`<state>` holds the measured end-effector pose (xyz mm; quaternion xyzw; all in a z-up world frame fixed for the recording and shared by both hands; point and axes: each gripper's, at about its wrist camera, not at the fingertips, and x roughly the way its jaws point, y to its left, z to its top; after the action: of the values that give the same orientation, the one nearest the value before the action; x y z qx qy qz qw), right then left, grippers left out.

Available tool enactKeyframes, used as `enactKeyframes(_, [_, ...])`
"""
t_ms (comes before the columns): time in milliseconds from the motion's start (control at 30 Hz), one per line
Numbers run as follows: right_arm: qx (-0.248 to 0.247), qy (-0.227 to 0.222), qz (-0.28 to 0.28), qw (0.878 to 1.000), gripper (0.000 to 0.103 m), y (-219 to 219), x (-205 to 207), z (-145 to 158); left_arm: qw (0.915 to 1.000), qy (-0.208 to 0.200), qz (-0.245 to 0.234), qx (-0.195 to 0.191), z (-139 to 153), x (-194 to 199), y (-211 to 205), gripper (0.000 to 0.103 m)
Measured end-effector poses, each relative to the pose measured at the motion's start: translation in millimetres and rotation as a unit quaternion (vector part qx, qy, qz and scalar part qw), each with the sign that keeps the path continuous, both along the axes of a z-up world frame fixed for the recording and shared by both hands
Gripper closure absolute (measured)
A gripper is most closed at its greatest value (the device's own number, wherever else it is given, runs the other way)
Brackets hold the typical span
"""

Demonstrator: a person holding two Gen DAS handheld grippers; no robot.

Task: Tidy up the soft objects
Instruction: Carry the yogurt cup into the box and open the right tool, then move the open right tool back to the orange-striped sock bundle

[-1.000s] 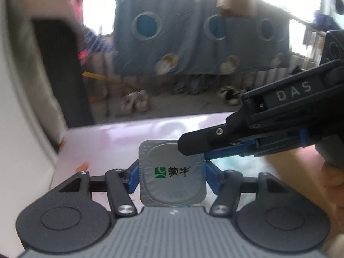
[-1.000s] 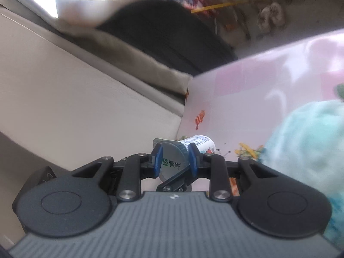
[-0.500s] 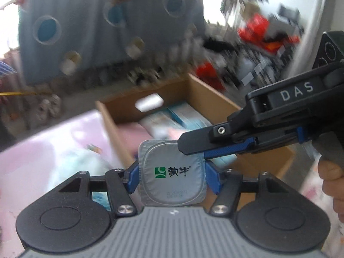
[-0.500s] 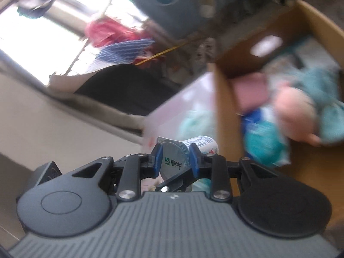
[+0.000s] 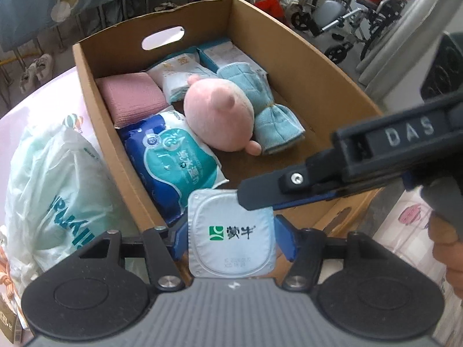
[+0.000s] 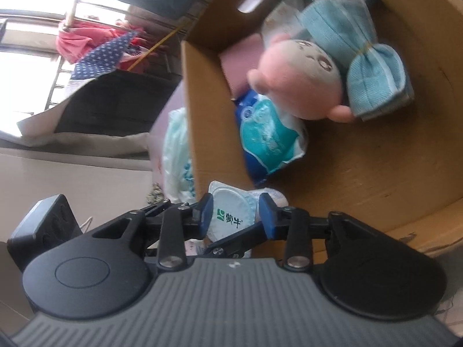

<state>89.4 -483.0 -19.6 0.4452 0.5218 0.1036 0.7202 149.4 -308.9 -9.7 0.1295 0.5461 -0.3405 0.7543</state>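
I see yogurt cup [image 5: 231, 237] at lower centre, over near edge of cardboard box [image 5: 318, 66]. Left hand-held gripper [image 5: 231, 238] clamps its sides. Right hand-held gripper [image 6: 235, 215] jaws just opening; cup sits between blue pads [image 6: 206, 212], gap on right side.

Matt cardboard box [image 5: 303, 57] — fuzzy plush toy [image 5: 220, 115]

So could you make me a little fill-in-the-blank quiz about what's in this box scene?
1. The yogurt cup sits between the left hand-held gripper's ____ fingers.
2. The plush doll in the cardboard box is ____.
3. The rolled towel beside the doll is light ____.

Answers: blue; pink; blue
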Motion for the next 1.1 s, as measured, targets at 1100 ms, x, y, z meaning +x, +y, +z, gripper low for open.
enactKeyframes(1100, [0.011,-0.149,0.03,0.988,0.035,75,-31,63,0.9643,-0.182,0.177,-0.075,47,-76,222,0.022])
